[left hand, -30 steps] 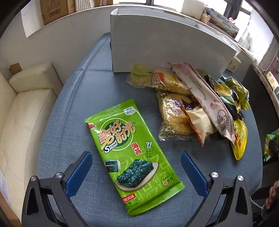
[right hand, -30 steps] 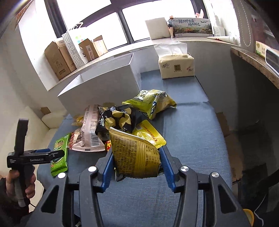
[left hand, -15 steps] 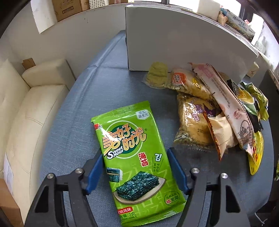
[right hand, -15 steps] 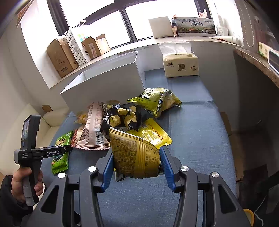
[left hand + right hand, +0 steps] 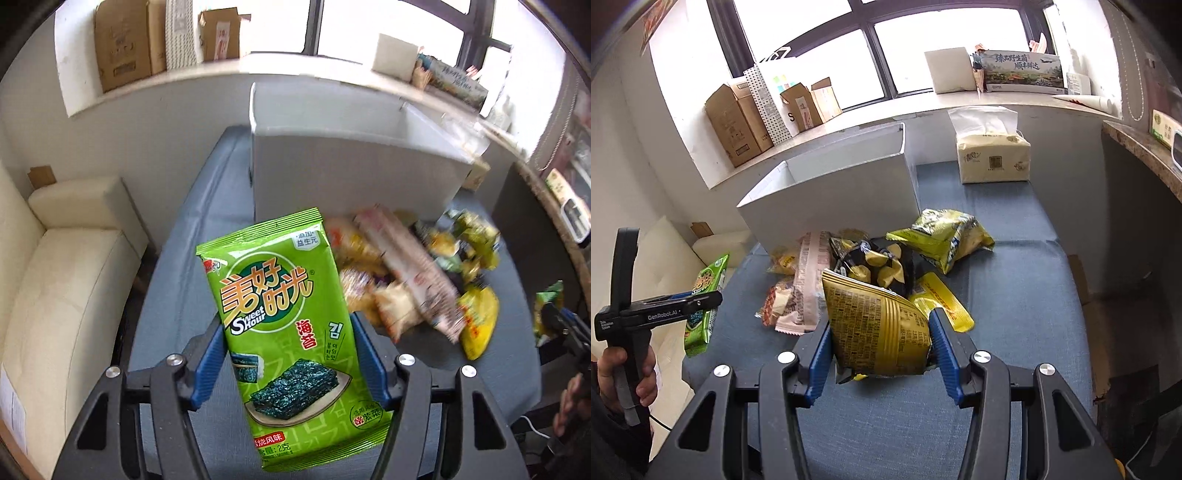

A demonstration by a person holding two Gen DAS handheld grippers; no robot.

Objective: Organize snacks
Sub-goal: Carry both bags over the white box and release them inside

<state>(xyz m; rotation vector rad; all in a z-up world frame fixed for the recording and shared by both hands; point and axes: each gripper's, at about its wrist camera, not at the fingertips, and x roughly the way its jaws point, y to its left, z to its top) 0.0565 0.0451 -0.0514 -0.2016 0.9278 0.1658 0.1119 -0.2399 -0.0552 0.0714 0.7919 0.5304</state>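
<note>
My left gripper (image 5: 290, 347) is shut on a green seaweed snack packet (image 5: 284, 325) and holds it up above the blue cushion; it also shows in the right wrist view (image 5: 703, 295). My right gripper (image 5: 879, 339) is shut on a gold snack bag (image 5: 875, 328), held above the cushion. A pile of snack packets (image 5: 871, 266) lies in front of an open white box (image 5: 831, 192). The same pile (image 5: 406, 280) and box (image 5: 351, 166) show blurred in the left wrist view.
A tissue pack (image 5: 991, 155) stands right of the box on the blue cushion (image 5: 1015, 277). A cream sofa (image 5: 55, 295) is on the left. Cardboard boxes (image 5: 738, 122) line the windowsill. A stone counter edge (image 5: 1145, 147) runs along the right.
My left gripper closed on the green seaweed packet and lifted it off the cushion. My right gripper still holds the gold bag, nearly unmoved.
</note>
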